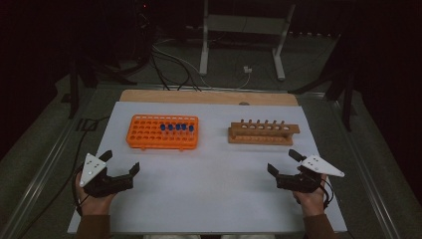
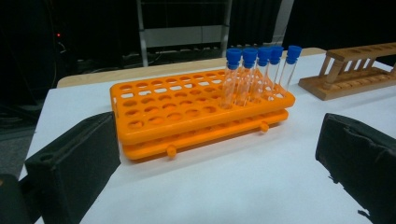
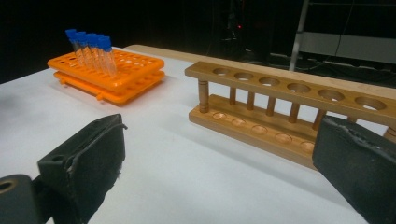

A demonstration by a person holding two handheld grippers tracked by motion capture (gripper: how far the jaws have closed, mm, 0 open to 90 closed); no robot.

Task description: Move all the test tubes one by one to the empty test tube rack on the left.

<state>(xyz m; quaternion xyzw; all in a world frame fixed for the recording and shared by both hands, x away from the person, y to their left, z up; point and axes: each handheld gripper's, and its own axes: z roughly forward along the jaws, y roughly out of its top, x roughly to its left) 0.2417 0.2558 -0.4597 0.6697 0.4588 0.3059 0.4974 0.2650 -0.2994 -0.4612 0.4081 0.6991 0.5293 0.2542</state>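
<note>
Five blue-capped clear tubes (image 2: 258, 74) stand in perforated orange plastic rack (image 2: 187, 109)

Light: dim, the room's far side almost black.
Floor: grey (image 1: 45, 149), with dark and white cables (image 1: 171, 64) trailing across it.
Furniture: a white metal frame stand (image 1: 241, 30) behind the desk (image 1: 209, 199), which has a white top and a wooden far edge.

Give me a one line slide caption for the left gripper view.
Open left gripper faces an orange rack holding five blue-capped tubes, wooden rack beyond.
</note>
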